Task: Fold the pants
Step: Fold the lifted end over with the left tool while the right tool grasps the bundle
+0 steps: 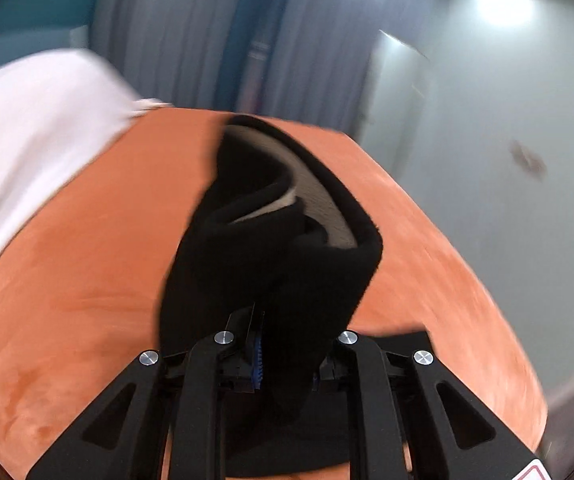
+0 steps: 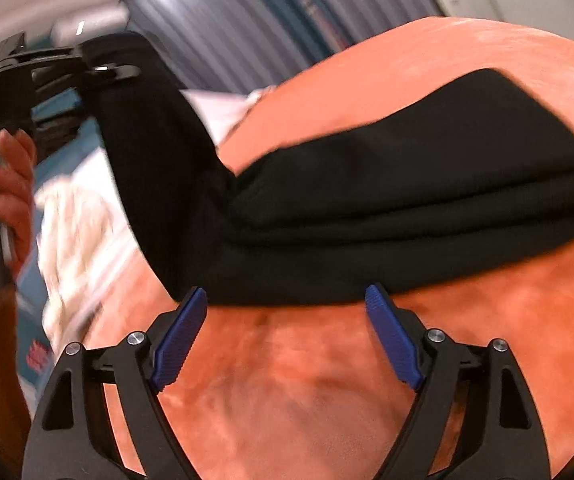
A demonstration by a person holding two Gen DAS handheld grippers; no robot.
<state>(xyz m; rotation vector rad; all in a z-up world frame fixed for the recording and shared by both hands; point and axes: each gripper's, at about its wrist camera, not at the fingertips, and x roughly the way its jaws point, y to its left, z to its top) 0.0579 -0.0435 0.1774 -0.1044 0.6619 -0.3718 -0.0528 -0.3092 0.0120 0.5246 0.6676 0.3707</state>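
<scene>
The black pants lie partly folded on an orange cloth-covered surface. One end is lifted up to the left, where my left gripper is shut on it in the air. In the left wrist view the black pants hang from the left gripper, and a pale inner lining shows. My right gripper is open and empty, its blue pads just at the near edge of the folded pants.
White bedding lies left of the orange surface, and it shows in the right wrist view too. Grey curtains and a pale wall stand behind. A hand holds the left gripper's handle.
</scene>
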